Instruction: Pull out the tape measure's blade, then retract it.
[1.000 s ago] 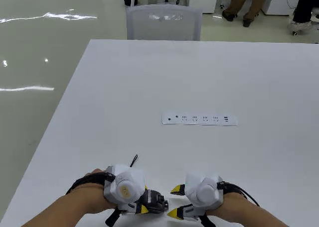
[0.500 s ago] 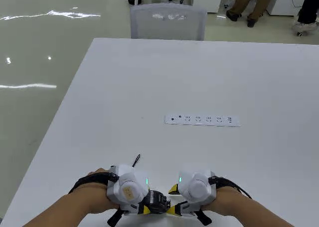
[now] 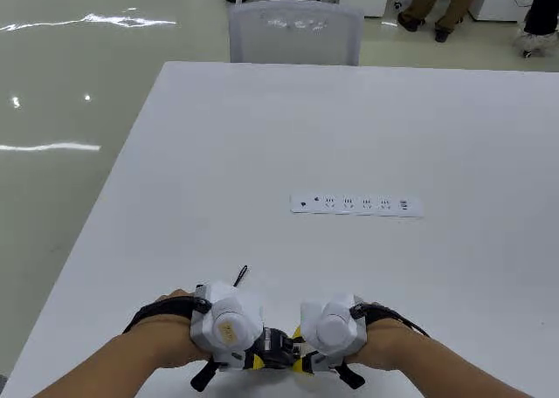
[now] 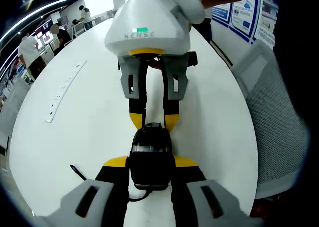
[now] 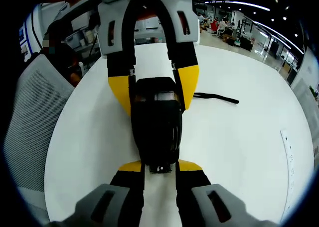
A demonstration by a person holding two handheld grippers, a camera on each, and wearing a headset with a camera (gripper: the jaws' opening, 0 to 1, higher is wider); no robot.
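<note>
Tape (image 3: 278, 353) sits on the table (image 3: 349, 127) well nearer the person than the power strip (image 3: 356, 205), a bit left of it, close to the near edge. It's between the two grippers.

Left gripper (image 3: 258, 360) is on the side of the tape away from the strip's right end. In the left gripper view its jaws (image 4: 151, 161) are clamped on both flanks of the black tape body (image 4: 149, 157), yellow tips flush against it. From the right gripper view the same hold (image 5: 154, 95) shows, tips on either side of the body (image 5: 157, 122).

Right gripper (image 3: 299, 360) faces it head-on. Its jaws (image 5: 159, 166) are narrowed to a small gap around the tape's front end, where the blade comes out. Can't tell if they actually pinch the blade hook, which is too small and dark to see. Left gripper view: the right gripper's tips (image 4: 153, 120) touch the tape's far end.

No blade length visible between the grippers.

Black strap (image 3: 238, 277) trails from the tape on the table, on the strip side of the left gripper.
</note>
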